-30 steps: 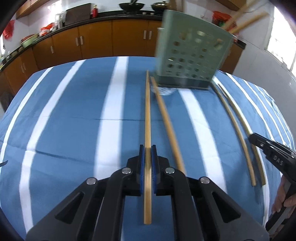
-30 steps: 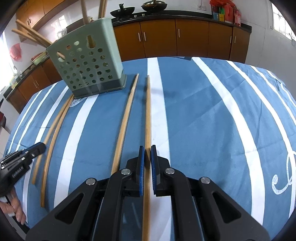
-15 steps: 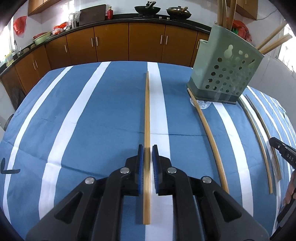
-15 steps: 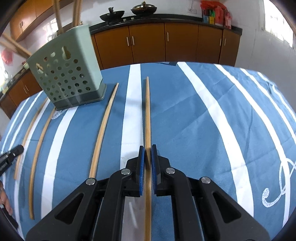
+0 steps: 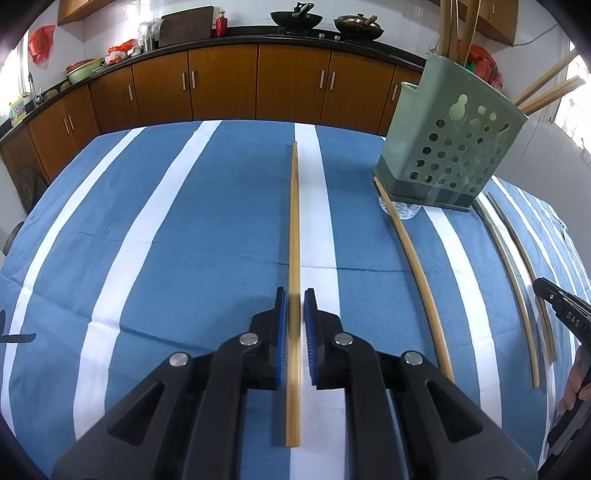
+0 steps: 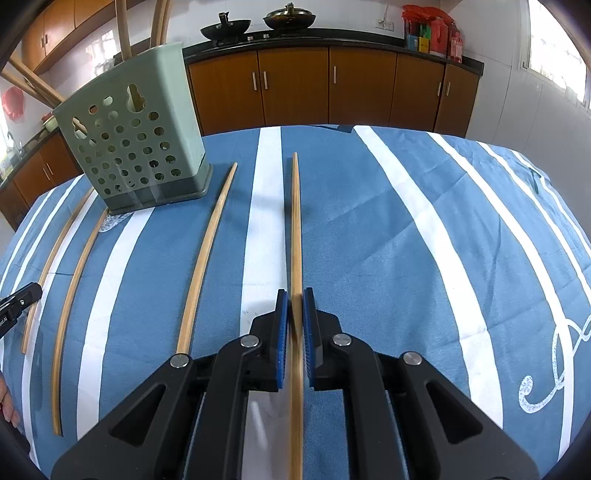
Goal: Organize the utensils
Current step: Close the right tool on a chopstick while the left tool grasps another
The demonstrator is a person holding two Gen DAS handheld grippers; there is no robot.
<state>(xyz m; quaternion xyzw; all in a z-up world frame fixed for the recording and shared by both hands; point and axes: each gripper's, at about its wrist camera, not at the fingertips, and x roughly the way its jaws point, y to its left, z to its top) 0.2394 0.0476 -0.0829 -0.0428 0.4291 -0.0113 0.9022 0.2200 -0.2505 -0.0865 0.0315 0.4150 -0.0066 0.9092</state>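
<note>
Kitchen table under a blue-and-white striped cloth [image 5: 184, 236]. Left gripper [image 5: 294, 328] clamps one bamboo chopstick [image 5: 294, 221]; right gripper [image 6: 294, 325] clamps another chopstick [image 6: 295, 229]. Loose chopsticks [image 6: 205, 258] lie on the cloth between the two grippers. Beyond them stands the green perforated utensil holder [image 5: 454, 147], already containing chopsticks. Wooden cabinets [image 5: 221, 81] behind.

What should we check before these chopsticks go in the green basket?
1. Left gripper shut on the left chopstick: ok.
2. Right gripper shut on the right chopstick: ok.
3. Both held chopsticks point straight ahead, not crooked: ok.
4. Green basket stands upright on the tablecloth: ok.
5. Room left inside, among the sticks already in it: cannot tell.
6. Loose chopstick lies flat by the basket's foot, out of the way: ok.
</note>
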